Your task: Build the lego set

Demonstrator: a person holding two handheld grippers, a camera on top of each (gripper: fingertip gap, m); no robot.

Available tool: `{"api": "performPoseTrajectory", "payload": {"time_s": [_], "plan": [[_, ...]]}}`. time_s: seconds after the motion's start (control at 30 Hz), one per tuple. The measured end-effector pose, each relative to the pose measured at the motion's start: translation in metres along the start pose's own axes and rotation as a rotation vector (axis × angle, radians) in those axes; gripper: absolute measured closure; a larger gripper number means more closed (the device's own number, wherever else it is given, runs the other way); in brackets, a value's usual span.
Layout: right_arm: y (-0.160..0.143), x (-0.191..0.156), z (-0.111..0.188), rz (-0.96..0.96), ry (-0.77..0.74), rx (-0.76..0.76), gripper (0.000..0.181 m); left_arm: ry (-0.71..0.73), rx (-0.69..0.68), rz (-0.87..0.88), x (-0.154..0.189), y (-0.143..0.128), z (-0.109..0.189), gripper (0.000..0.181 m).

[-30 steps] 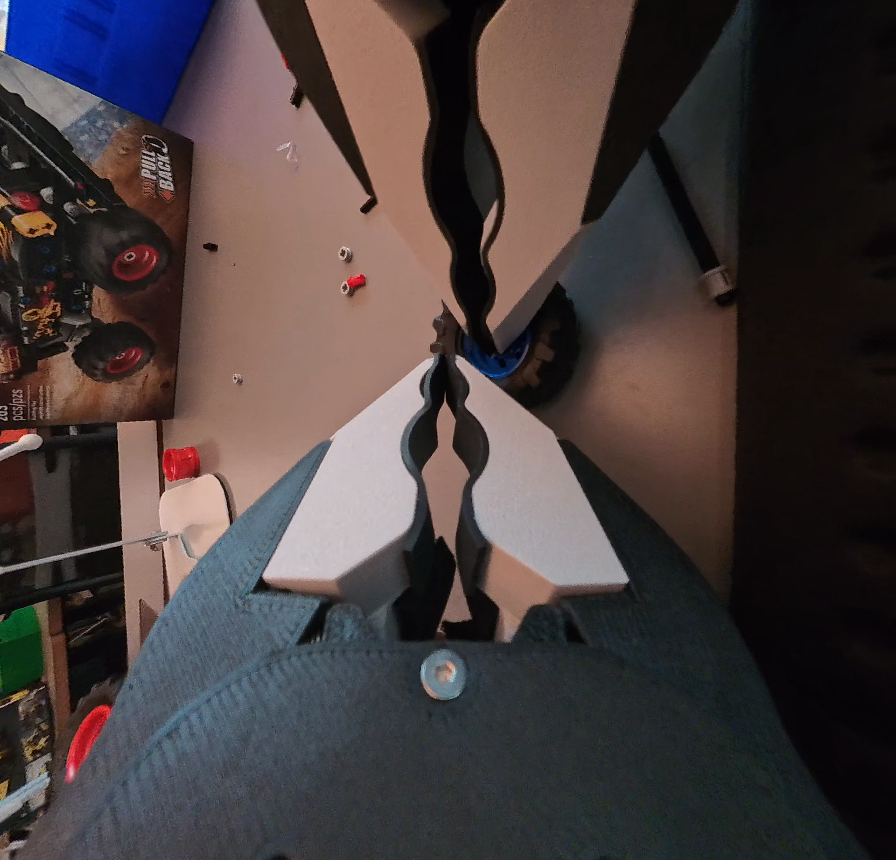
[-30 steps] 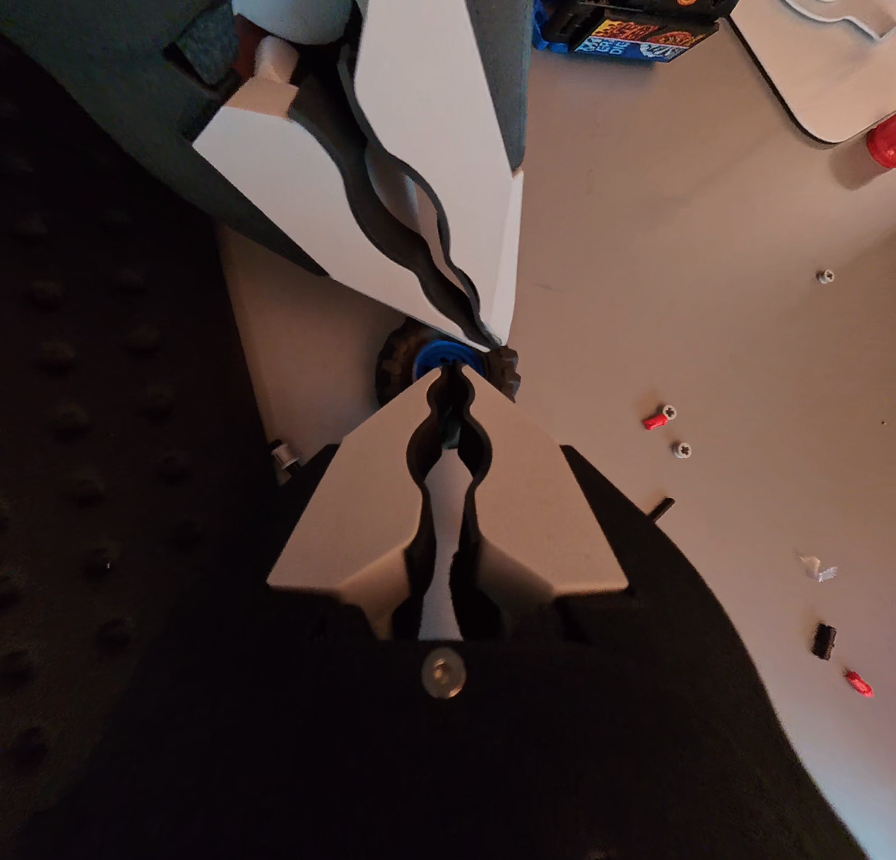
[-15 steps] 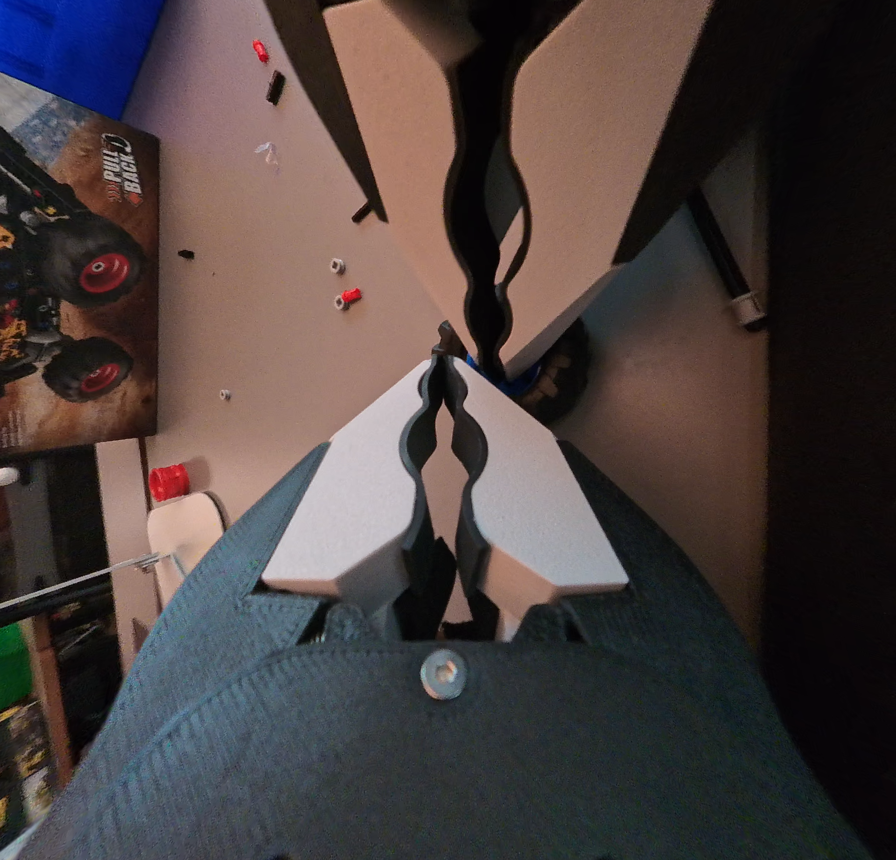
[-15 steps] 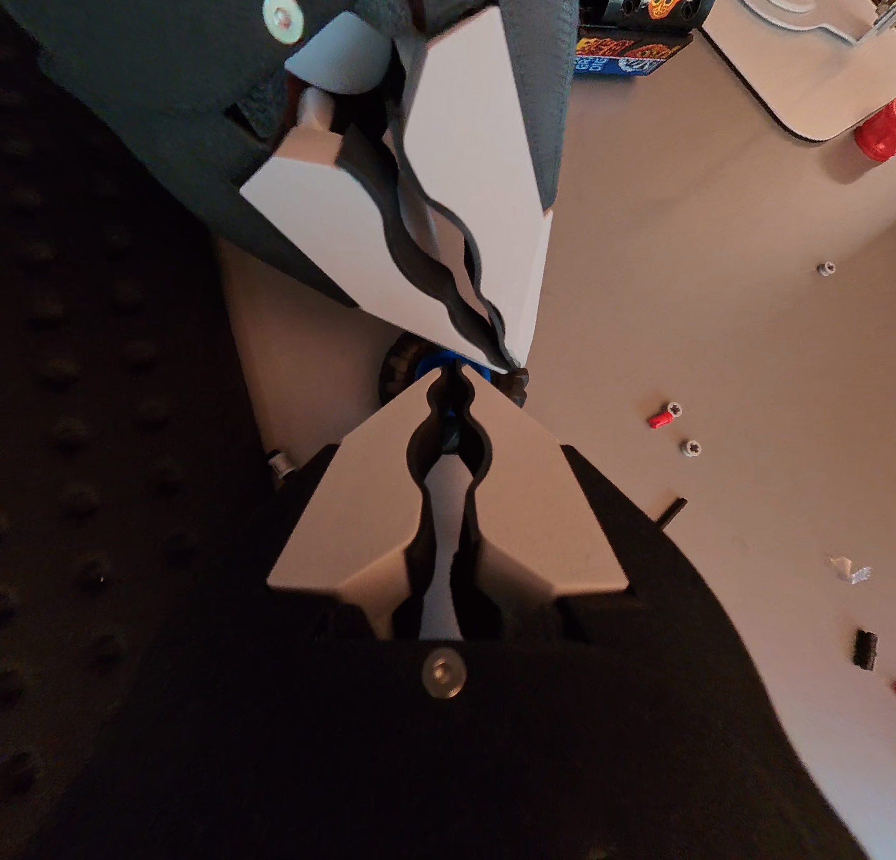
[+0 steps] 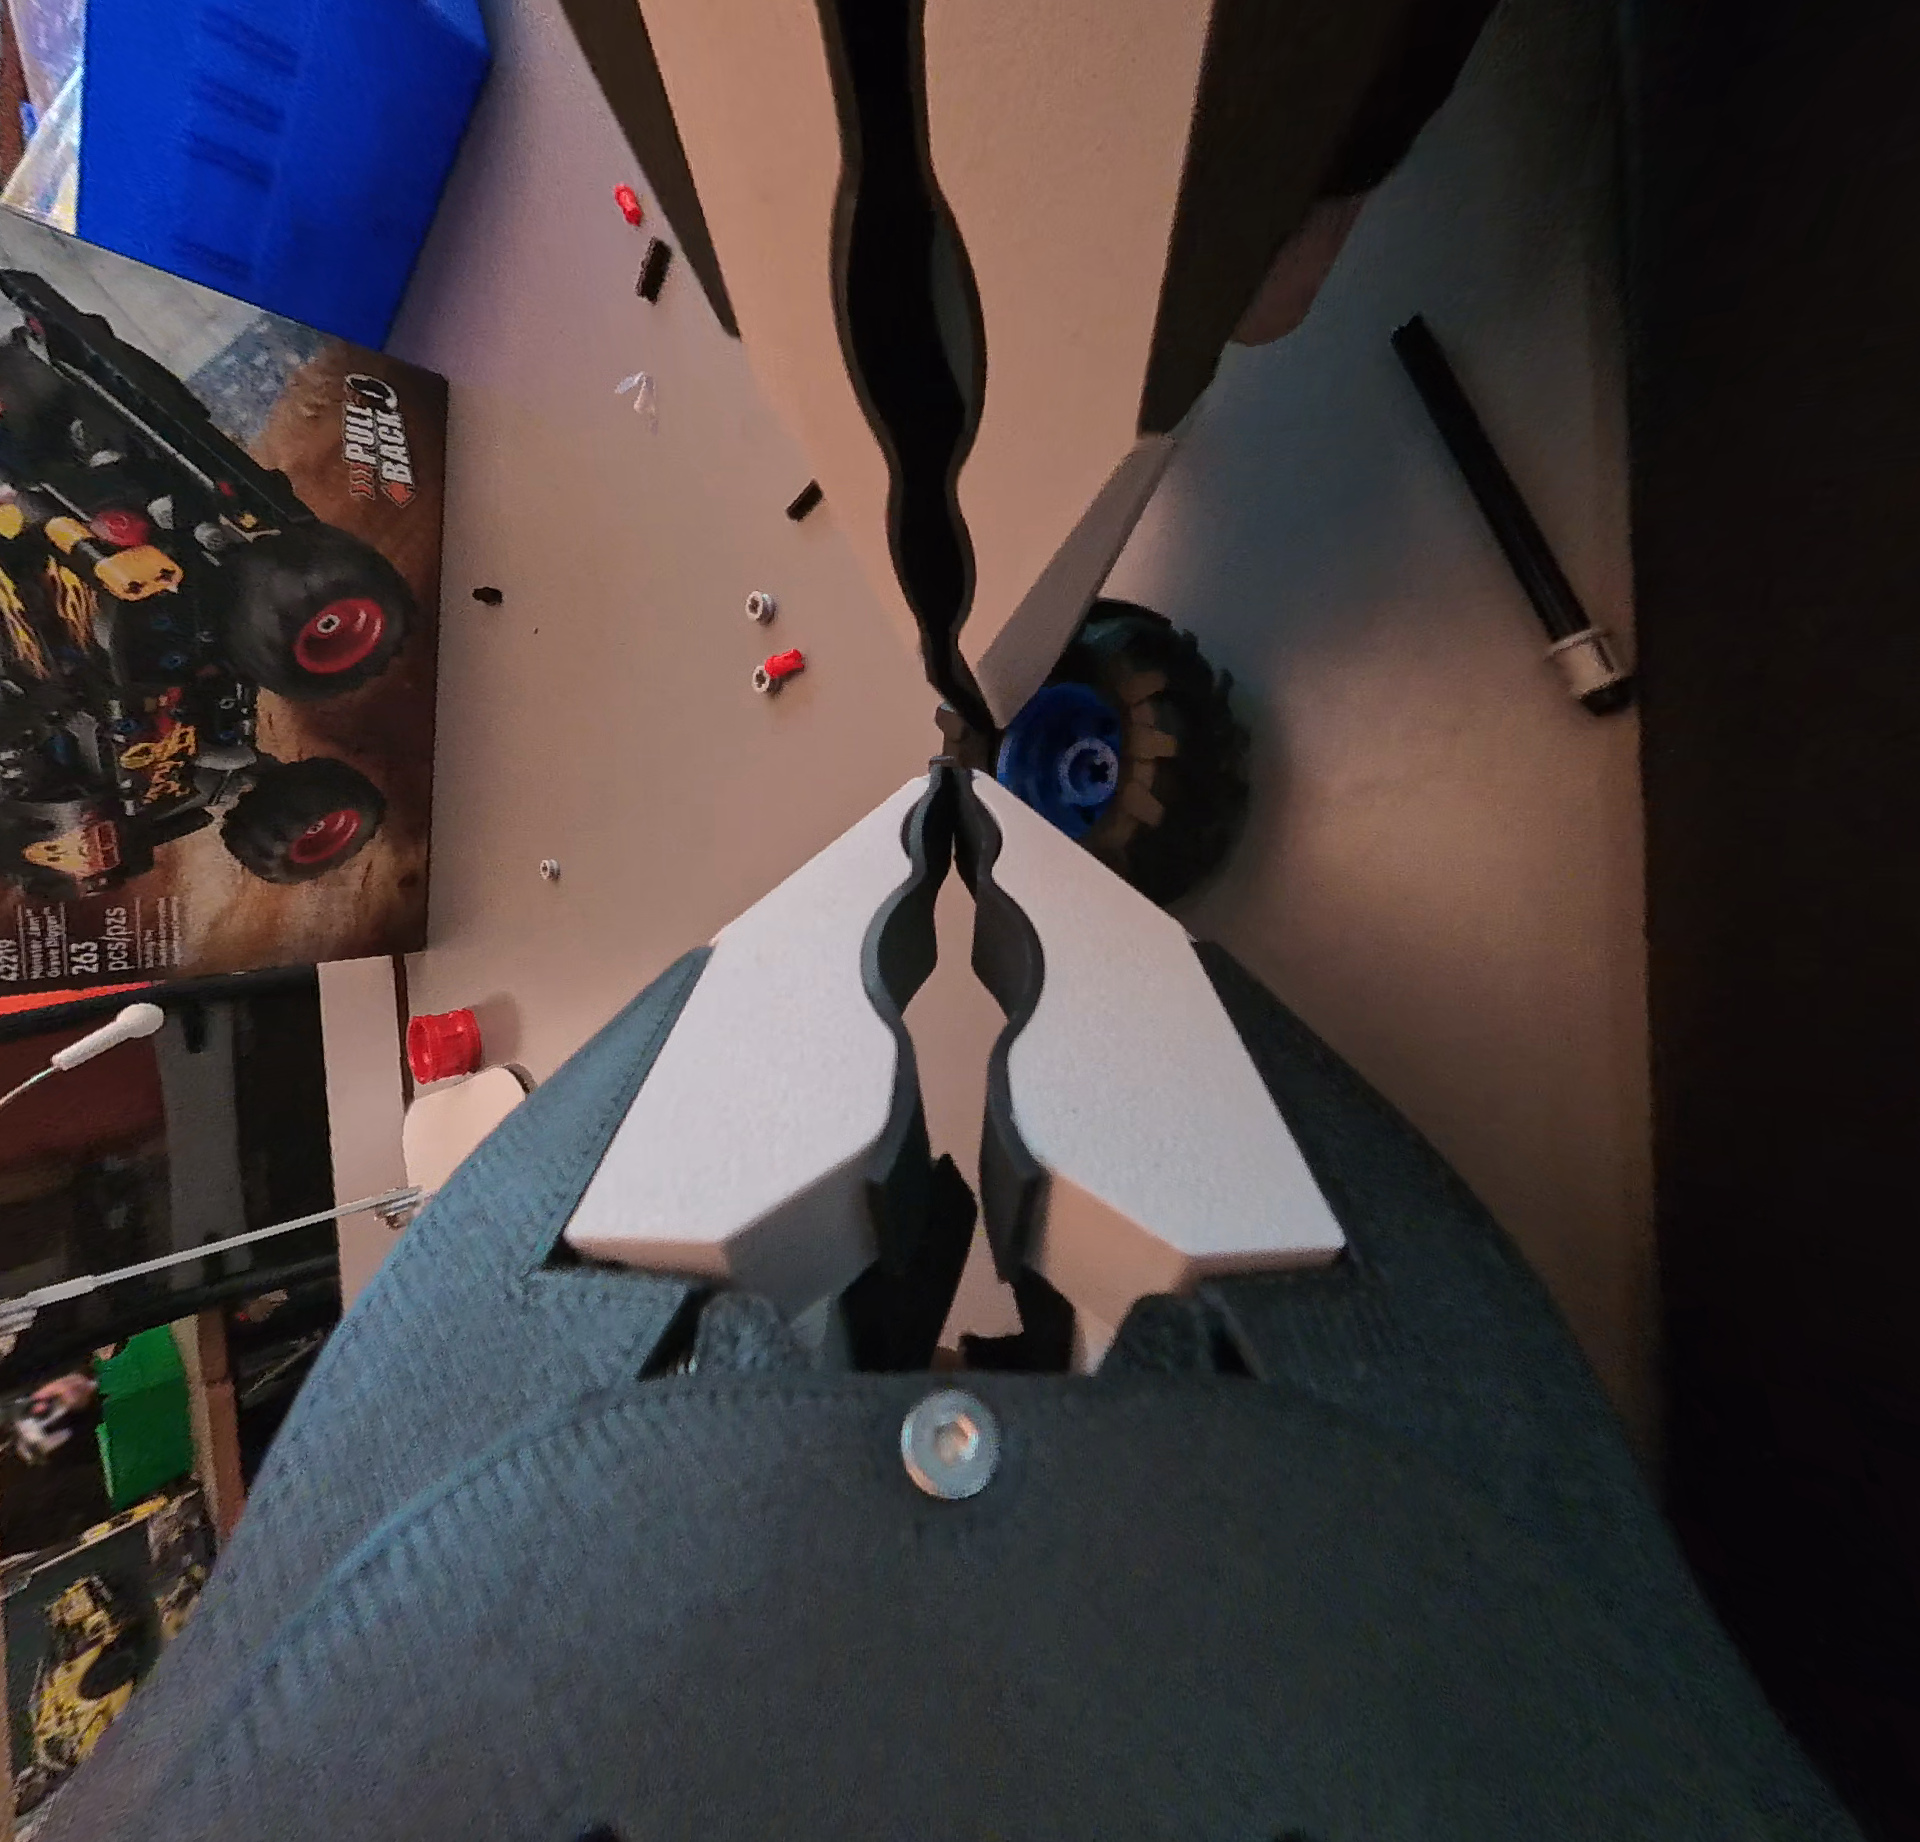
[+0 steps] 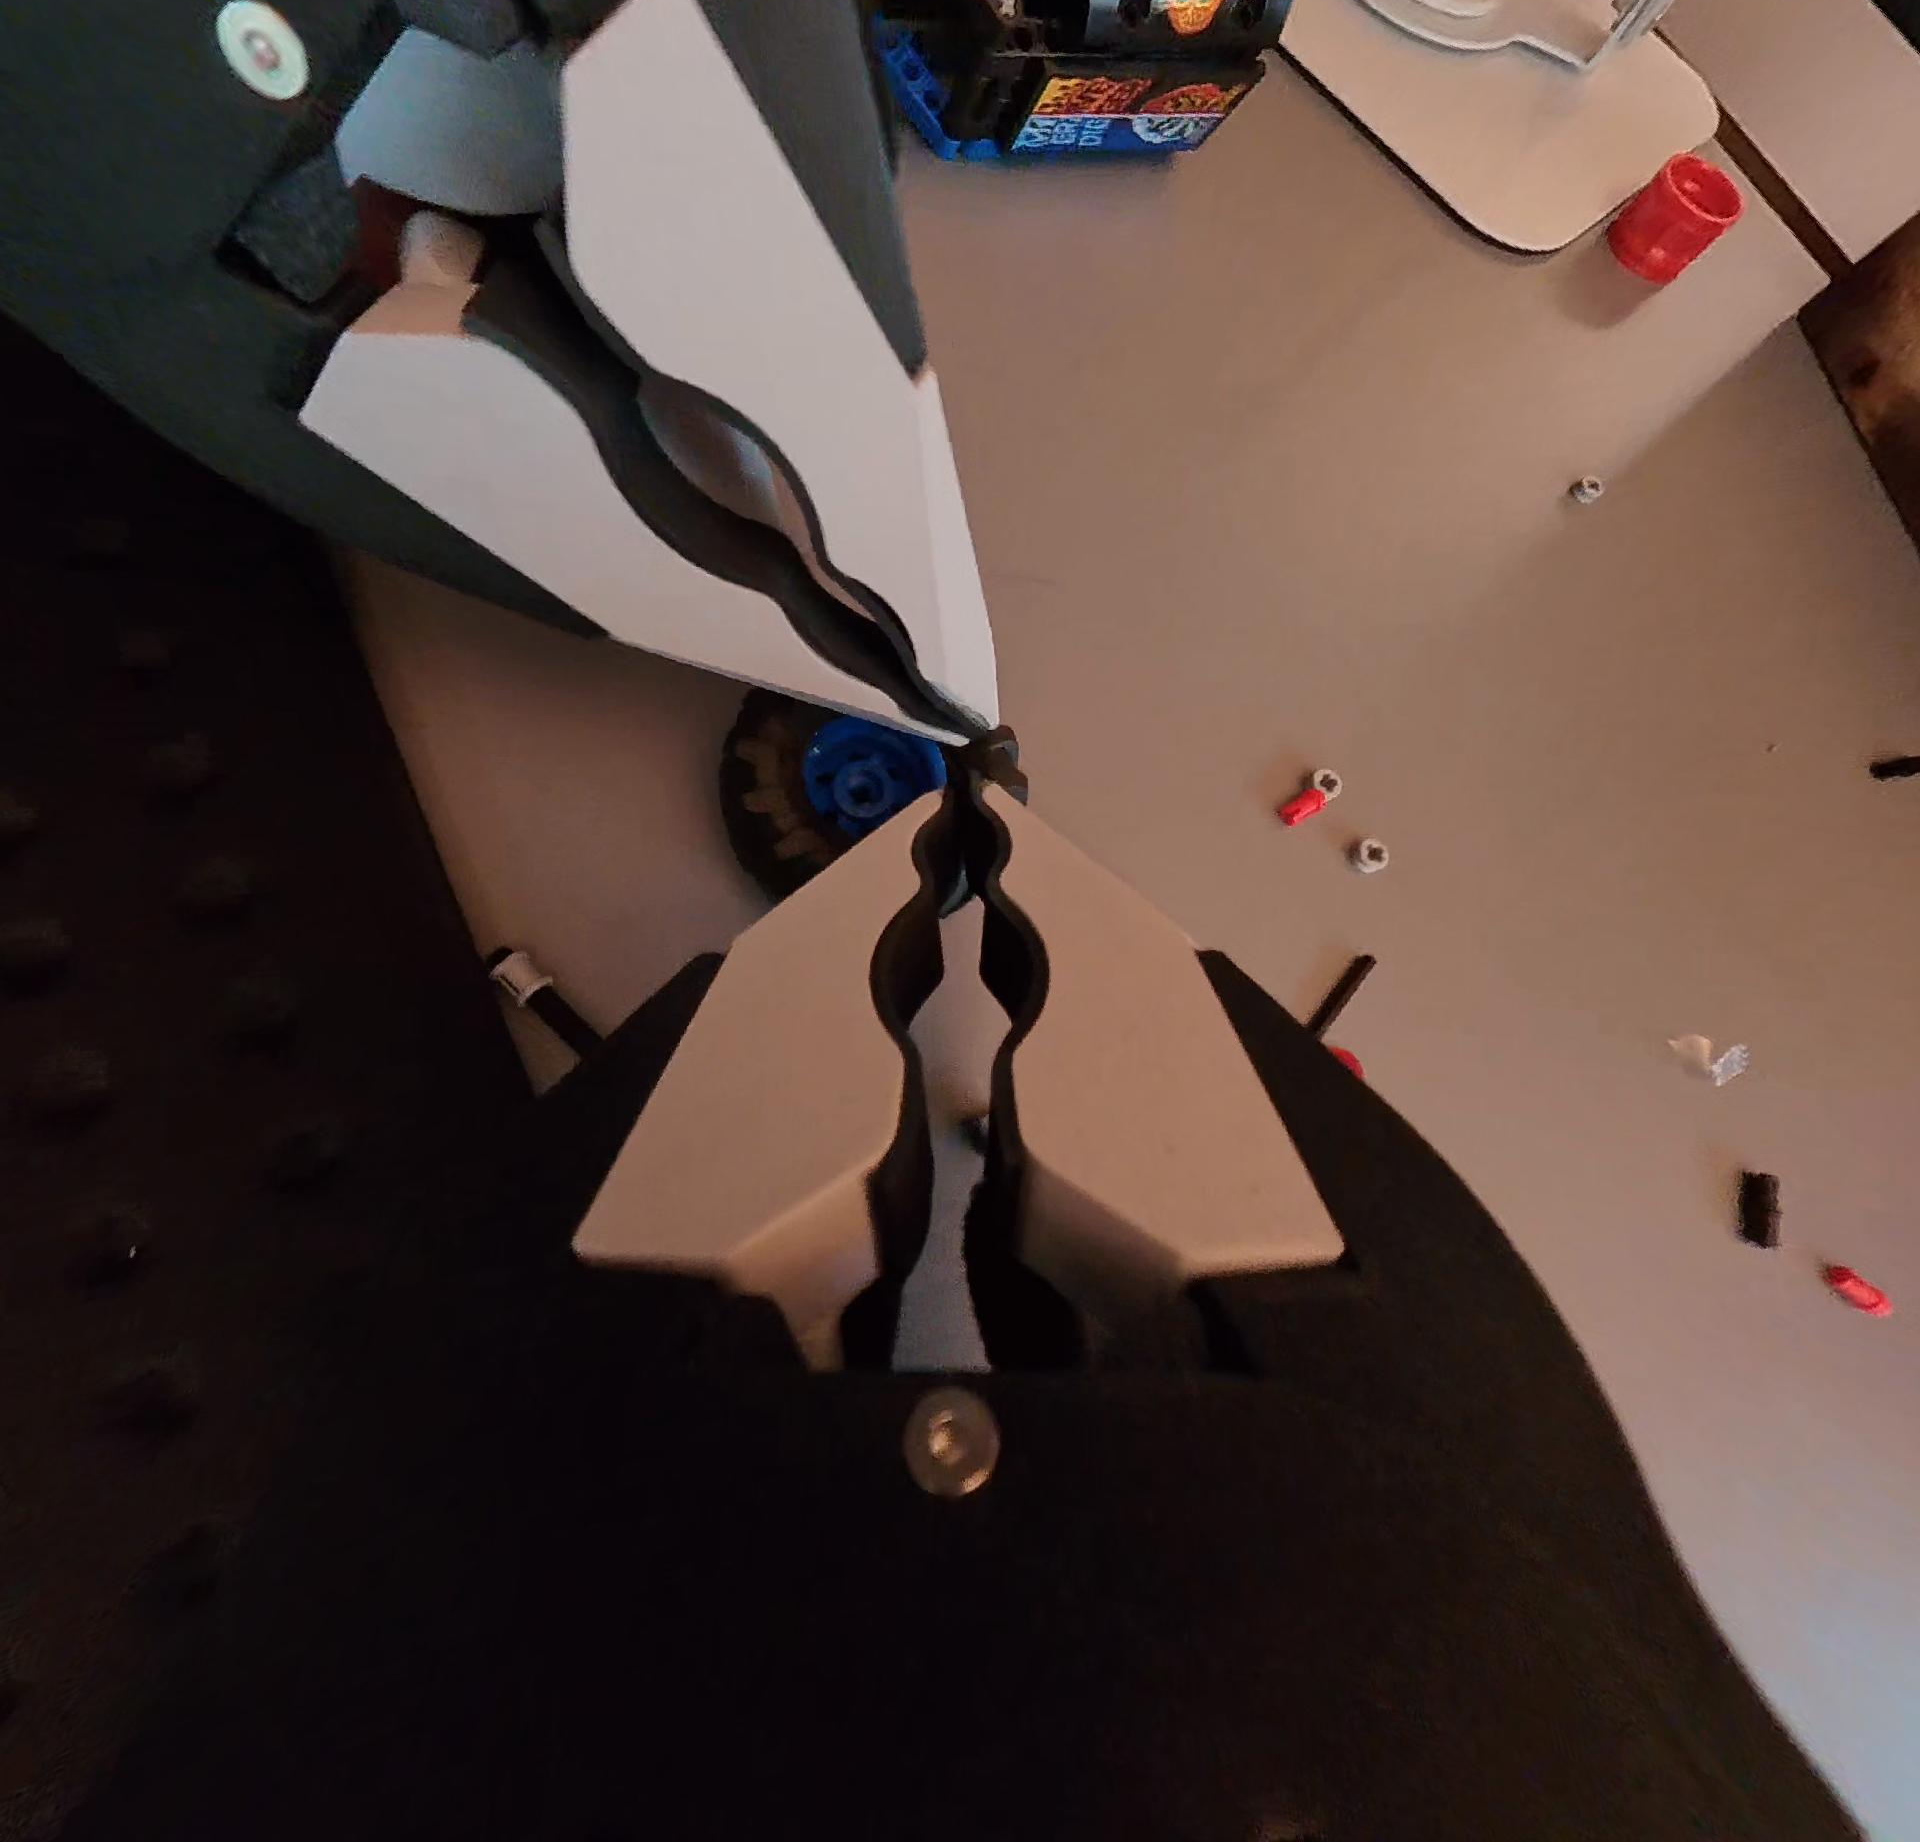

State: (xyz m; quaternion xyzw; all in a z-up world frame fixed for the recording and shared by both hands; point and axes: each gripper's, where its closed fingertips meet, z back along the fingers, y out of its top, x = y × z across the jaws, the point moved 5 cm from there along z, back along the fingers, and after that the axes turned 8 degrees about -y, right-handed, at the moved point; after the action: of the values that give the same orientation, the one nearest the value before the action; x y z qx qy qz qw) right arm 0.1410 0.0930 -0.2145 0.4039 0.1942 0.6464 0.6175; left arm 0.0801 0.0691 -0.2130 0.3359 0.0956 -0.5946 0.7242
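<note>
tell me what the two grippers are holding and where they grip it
Both pinch one small dark piece above the wheel: left gripper and right gripper at opposite ends. What the piece is can't be told.

Matt table (image 5: 644, 753), knobbly rubber tyre (image 5: 1195, 753), glossy cardboard box (image 5: 208, 597)

A blue bin (image 5: 281, 109) sits beside a white stand base (image 6: 1496, 119) (metal rod rising from it).
</note>
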Motion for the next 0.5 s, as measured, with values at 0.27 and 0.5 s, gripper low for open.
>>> {"api": "performPoseTrajectory", "payload": {"time_s": [0.27, 0.5], "plan": [[-0.004, 0.0, 0.0, -0.011, 0.004, -0.013, 0.181, 0.031, -0.027, -0.036, 0.004, 0.004, 0.0, 0.179], [-0.002, 0.002, 0.012, -0.052, 0.044, 0.042, 0.181, -0.002, 0.039, 0.038, 0.001, 0.003, 0.004, 0.18]]}}
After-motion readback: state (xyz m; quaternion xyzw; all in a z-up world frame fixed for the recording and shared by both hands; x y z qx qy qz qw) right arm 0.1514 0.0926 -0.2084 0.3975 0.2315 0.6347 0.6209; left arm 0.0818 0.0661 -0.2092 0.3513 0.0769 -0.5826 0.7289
